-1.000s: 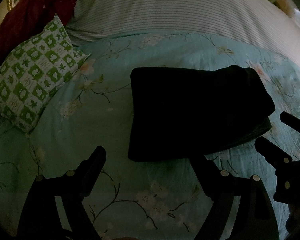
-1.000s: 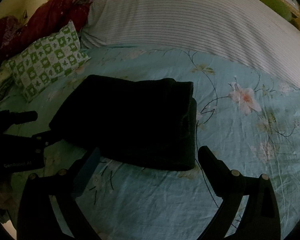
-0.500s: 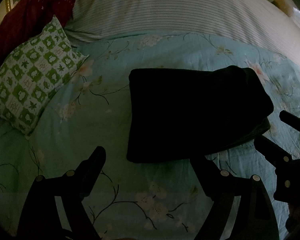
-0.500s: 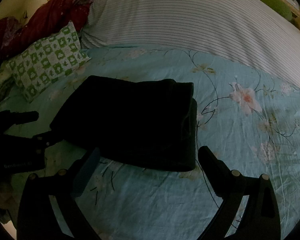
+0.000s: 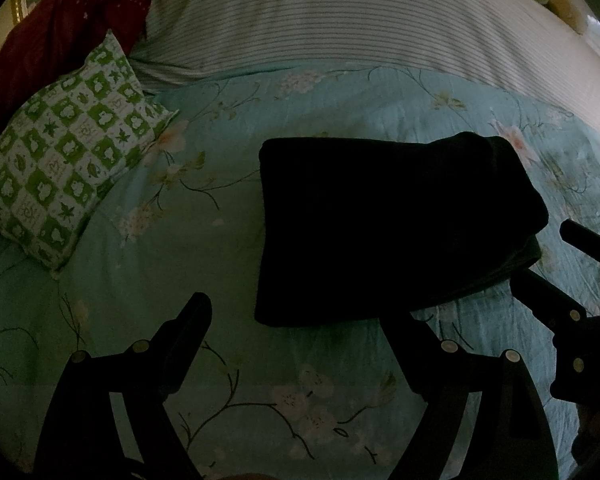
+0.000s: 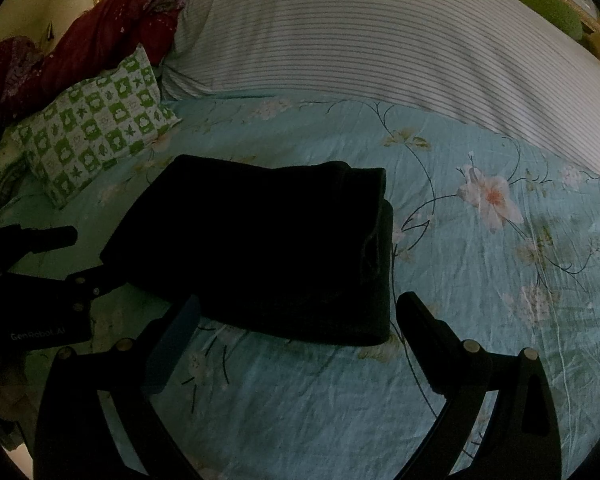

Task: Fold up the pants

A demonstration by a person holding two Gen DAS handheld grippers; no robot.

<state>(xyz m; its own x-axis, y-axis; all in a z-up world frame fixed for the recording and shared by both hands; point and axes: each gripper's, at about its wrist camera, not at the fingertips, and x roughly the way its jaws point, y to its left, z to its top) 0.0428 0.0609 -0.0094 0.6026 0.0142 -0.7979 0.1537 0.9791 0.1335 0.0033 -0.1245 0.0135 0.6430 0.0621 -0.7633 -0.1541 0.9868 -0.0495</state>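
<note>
Left gripper (image 5: pixel 300 312): jaws spread wide, holding nothing. The pants (image 5: pixel 388 228) lie ahead and to its right on the floral bedsheet (image 5: pixel 180 264), folded into a dark, compact rectangle, long axis running left to right. Right gripper (image 6: pixel 300 308): jaws likewise spread and empty, squarely facing the bundle's near edge, so judged the nearer tool. Layers show at the bundle's right end; dim light leaves it unclear whether they lie flush. A checked pillow (image 5: pixel 68 176) sits well apart.
</note>
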